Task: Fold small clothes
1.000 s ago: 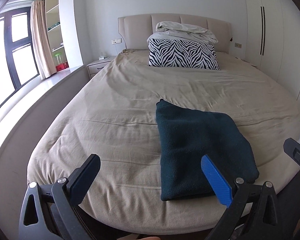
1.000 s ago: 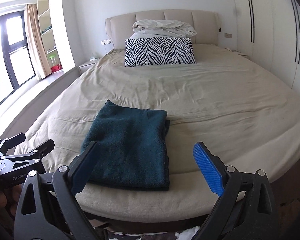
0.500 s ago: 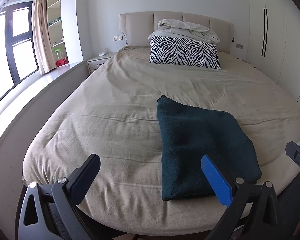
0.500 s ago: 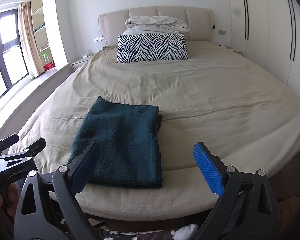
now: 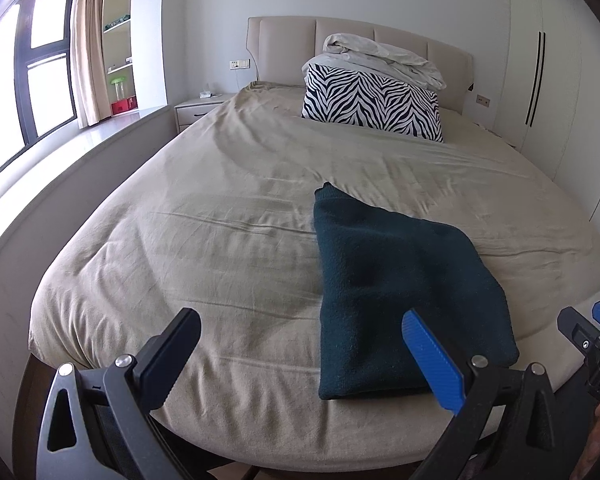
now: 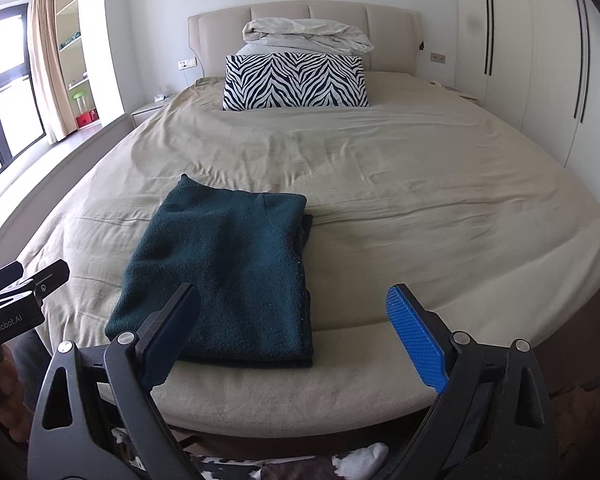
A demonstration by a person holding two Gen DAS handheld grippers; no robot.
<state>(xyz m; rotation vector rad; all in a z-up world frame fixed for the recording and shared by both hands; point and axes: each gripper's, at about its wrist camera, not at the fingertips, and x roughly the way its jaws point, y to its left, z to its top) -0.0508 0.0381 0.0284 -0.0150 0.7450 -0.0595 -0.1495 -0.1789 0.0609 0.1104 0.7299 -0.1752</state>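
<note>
A dark teal garment [image 5: 396, 292] lies folded into a rectangle near the foot of the beige bed [image 5: 219, 248]; the right wrist view shows the same folded garment [image 6: 227, 268] left of centre. My left gripper [image 5: 300, 344] is open and empty, held off the bed's foot edge, to the garment's left. My right gripper [image 6: 293, 320] is open too, with nothing between its fingers, just short of the garment's near right corner. Each gripper appears at the edge of the other's view: the right one [image 5: 588, 332], the left one [image 6: 23, 284].
A zebra-striped pillow [image 6: 295, 82] with a rumpled white duvet [image 6: 308, 36] on it stands at the padded headboard. A nightstand [image 5: 199, 110], window and shelves lie to the left, white wardrobes [image 6: 540, 60] to the right. Black-and-white fabric [image 6: 291, 466] lies below the bed's foot.
Both grippers have drawn back and risen a little from the bed, so more of its foot edge shows. The folded garment has not moved. Both stay open.
</note>
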